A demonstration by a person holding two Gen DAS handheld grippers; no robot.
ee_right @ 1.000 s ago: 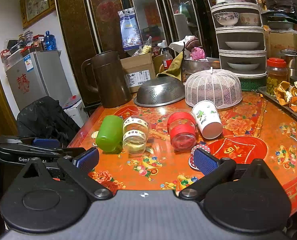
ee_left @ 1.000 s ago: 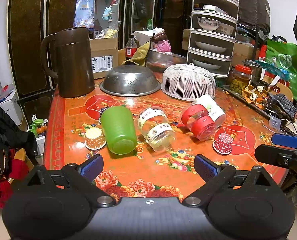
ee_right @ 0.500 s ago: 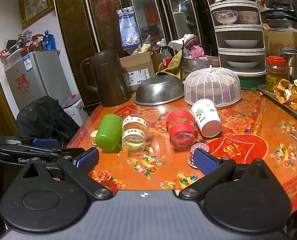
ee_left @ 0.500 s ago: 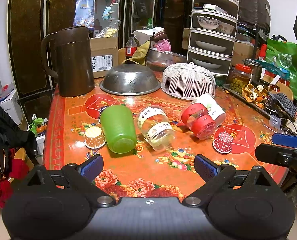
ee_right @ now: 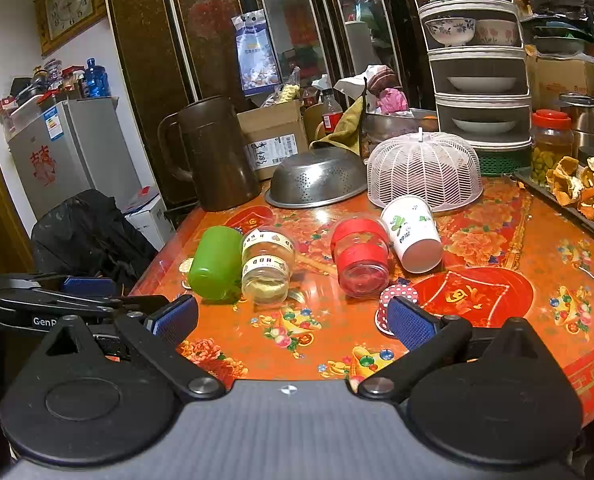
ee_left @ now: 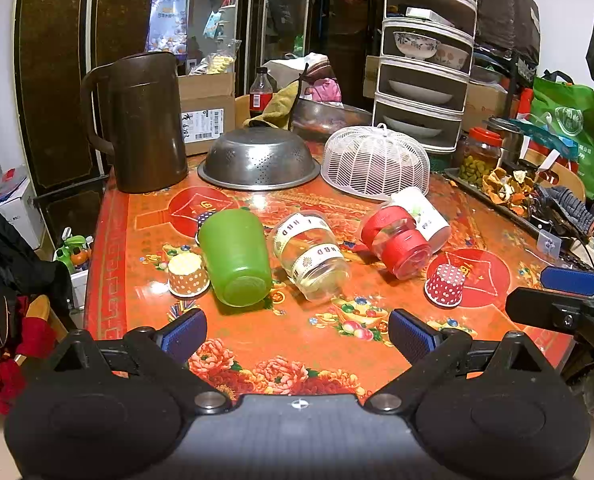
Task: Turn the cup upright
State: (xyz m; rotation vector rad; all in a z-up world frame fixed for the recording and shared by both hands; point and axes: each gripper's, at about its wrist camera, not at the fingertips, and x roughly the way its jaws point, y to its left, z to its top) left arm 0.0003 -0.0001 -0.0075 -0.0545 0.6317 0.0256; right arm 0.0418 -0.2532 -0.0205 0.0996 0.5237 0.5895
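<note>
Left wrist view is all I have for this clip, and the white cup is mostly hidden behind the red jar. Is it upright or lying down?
Observer: Lying down. The right wrist view shows the white paper cup whole. It is on its side beside the red jar, with its wider end toward the camera.
Operator: I only see the right claw side-on. Is it open?
Observer: Yes. The right claw is spread wide with nothing between its fingers.
Operator: Is anything close to it?
Observer: The polka-dot cup sits just beyond one finger and is partly hidden by it.
</note>
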